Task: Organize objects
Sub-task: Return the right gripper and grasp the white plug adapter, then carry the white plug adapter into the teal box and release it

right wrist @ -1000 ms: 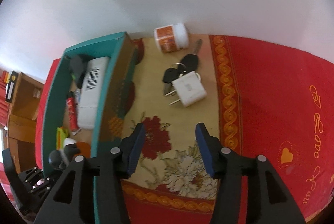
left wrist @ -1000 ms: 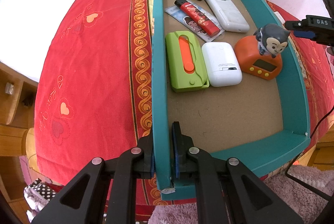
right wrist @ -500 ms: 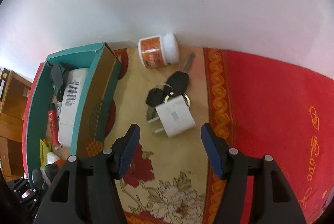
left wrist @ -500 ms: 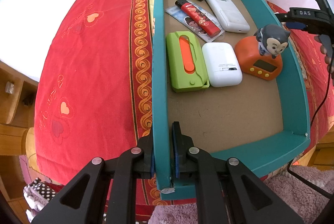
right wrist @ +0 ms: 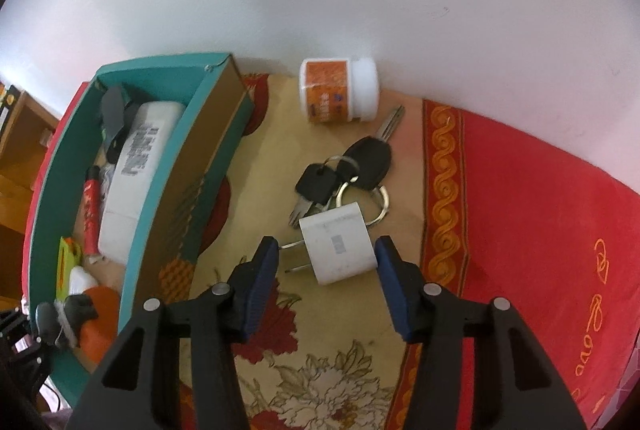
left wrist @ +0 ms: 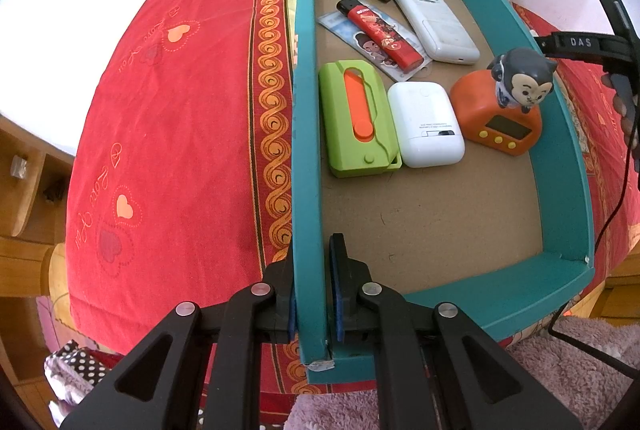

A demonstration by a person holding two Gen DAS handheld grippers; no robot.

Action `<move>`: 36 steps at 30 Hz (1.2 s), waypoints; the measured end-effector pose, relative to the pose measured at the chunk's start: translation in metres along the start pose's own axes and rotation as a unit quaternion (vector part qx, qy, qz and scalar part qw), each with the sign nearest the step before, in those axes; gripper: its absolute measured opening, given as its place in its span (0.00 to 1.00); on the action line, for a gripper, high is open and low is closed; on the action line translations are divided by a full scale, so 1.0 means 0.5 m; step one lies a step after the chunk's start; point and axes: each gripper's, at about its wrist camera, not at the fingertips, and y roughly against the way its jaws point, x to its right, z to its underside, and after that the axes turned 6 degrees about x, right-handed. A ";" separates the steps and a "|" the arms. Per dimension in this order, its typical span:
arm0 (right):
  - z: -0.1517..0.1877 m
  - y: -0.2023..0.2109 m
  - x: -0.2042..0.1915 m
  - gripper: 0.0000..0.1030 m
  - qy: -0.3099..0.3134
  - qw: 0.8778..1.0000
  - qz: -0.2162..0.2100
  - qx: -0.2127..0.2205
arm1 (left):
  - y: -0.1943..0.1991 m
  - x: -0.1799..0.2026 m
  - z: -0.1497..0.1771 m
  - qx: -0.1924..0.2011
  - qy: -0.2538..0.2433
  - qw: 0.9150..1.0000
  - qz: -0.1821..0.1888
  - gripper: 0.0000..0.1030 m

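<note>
My left gripper (left wrist: 313,258) is shut on the left wall of the teal box (left wrist: 306,109), one pad on each side near the front corner. Inside lie a green and orange case (left wrist: 356,117), a white case (left wrist: 426,125), an orange clock with a monkey figure (left wrist: 500,113), a red lighter (left wrist: 380,33) and a white remote (left wrist: 436,17). My right gripper (right wrist: 325,244) hangs over the cloth to the right of the box. Its jaws are closing around a white plug adapter (right wrist: 340,246); the left pad is still clear of the adapter's body.
A bunch of keys (right wrist: 352,169) lies just behind the adapter, touching it. A white jar with an orange label (right wrist: 338,95) lies on its side by the wall. The red patterned cloth (left wrist: 180,129) covers the table; wooden furniture stands at the left.
The right gripper has moved forward and down, so the adapter now sits between its fingers. Its jaws widened, then narrowed. The left gripper and box have not moved.
</note>
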 end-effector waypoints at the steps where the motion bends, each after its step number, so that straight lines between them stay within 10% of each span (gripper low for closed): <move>1: 0.003 0.001 -0.004 0.48 0.001 1.000 -0.001 -0.002 | 0.000 0.000 0.000 0.000 0.000 1.000 0.000 0.12; 36: 0.001 0.104 -0.071 0.48 0.034 0.998 -0.039 0.029 | 0.000 0.000 0.000 0.000 0.000 1.000 0.000 0.12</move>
